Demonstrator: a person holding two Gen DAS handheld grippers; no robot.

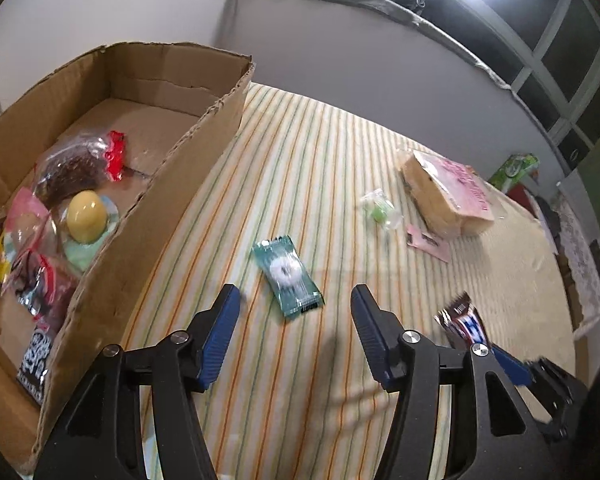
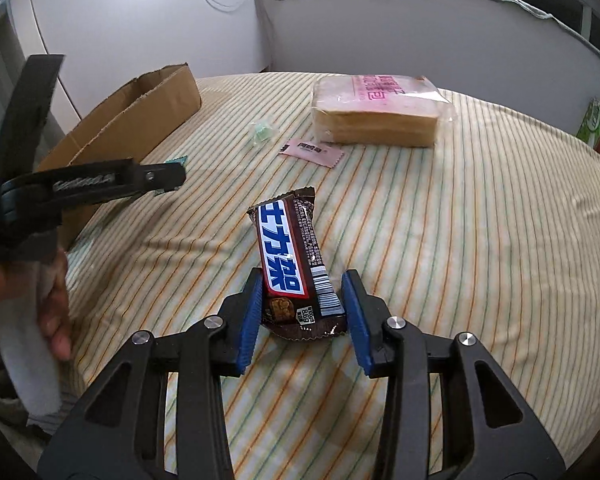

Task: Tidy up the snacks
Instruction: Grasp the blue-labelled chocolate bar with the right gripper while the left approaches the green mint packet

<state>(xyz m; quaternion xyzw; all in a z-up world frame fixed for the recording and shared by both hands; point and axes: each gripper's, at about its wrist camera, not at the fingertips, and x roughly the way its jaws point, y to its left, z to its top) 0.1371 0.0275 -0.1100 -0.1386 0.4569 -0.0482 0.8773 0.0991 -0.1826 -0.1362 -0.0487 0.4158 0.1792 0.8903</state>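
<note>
Snickers bar [image 2: 296, 272] sits pinched between my right gripper [image 2: 302, 312] pads near the bed's front edge, so I'd lift it level toward the cardboard box [image 1: 148, 216] while my spread left gripper [image 1: 296, 320] hovers over the green candy packet [image 1: 288, 276].

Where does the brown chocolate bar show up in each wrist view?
Left wrist: chocolate bar low right, behind the left gripper's right finger, partly hidden.
Right wrist: bar centre, between the right gripper fingers, angled upward.
Shared landmark: wrapped bread loaf on the striped cloth.
</note>
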